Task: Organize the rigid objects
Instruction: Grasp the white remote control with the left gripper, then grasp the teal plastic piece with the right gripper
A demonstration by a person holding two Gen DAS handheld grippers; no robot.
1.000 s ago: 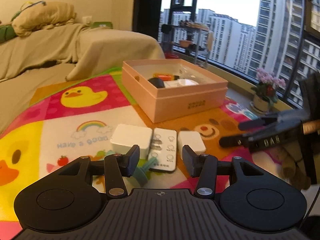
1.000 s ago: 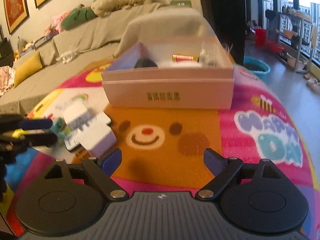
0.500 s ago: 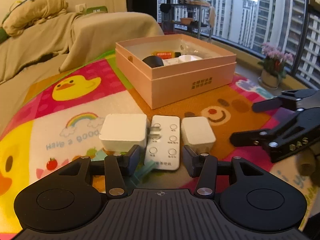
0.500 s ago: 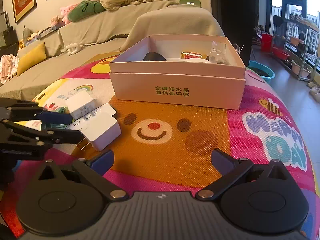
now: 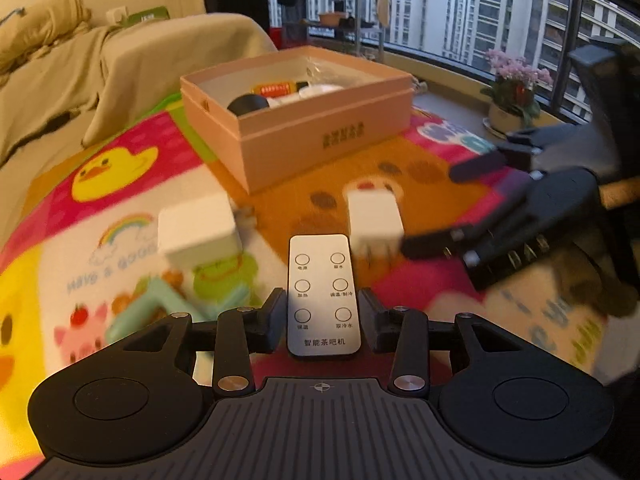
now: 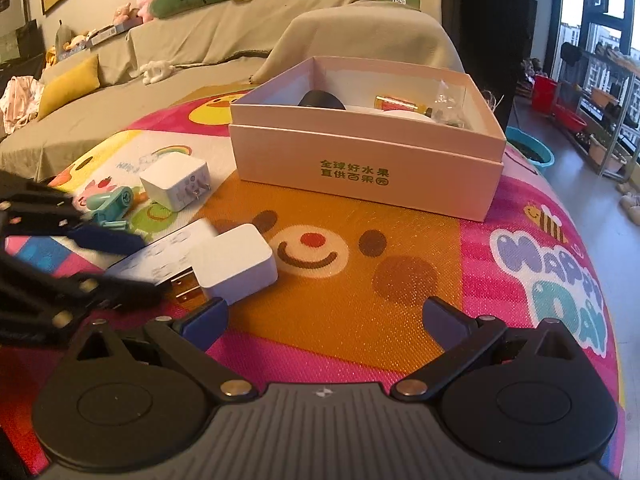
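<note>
Remote control (image 5: pixel 323 294), white with six round buttons, sits between the two fingers of the left tool (image 5: pixel 322 320), and the fingers press it on both sides. Its near end is in the grip and its far end sticks out over the play mat (image 5: pixel 132 168). Two white plug blocks lie on the mat: one (image 5: pixel 198 229) to the left of the remote and one (image 5: pixel 374 216) to the right, just beside the remote's far end. One pink box (image 5: pixel 320 140) stands open further back, with a black round thing, a small orange bottle and something white inside. One teal toy (image 5: pixel 160 300) lies near the left tool. The left view shows the remote's buttons and writing clearly, but the rest is blurry. It also shows one pot of pink flowers (image 5: pixel 514 92) by the window, which the right view does not. The right tool (image 6: pixel 322 322) has its fingers spread wide with nothing between them, over the bear face on the mat. The right view shows the green writing on the box front sharp, the metal prongs on both plug blocks, and the sofa (image 6: pixel 192 40) with one yellow cushion (image 6: pixel 70 84) and some soft toys. From there the remote is mostly hidden behind the left tool and the nearer plug block.
</note>
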